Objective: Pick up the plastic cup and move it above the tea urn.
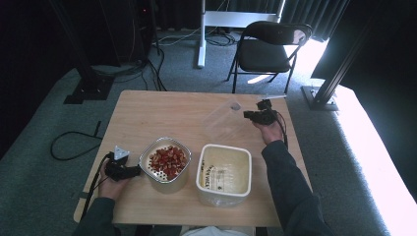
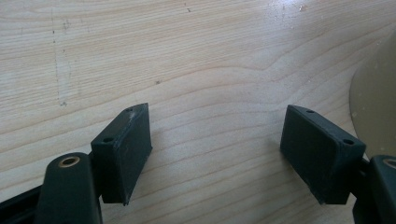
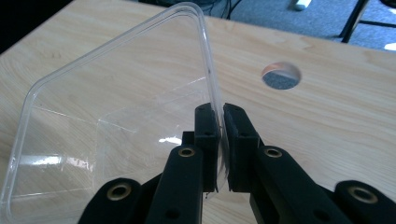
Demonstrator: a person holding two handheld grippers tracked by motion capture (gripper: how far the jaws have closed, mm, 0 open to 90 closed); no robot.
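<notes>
Grey carpet surrounds a wooden table (image 1: 147, 113); right gripper (image 3: 220, 140) pinches clear tub (image 3: 93, 116), seemingly tilted, left gripper (image 2: 215, 149) gapes

At a wooden bench (image 1: 147, 113), the right tongs (image 1: 248, 114) clamp the rim of a clear plastic container (image 1: 223, 119) at the far right. The left tongs (image 1: 139, 171) rest at the near left, just beside a metal bowl of red pieces (image 1: 165, 161). A white tub (image 1: 224, 173) stands right of the bowl.

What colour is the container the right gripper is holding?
Clear, see-through plastic container, with no colour of its own; right gripper view shows it best.
</notes>
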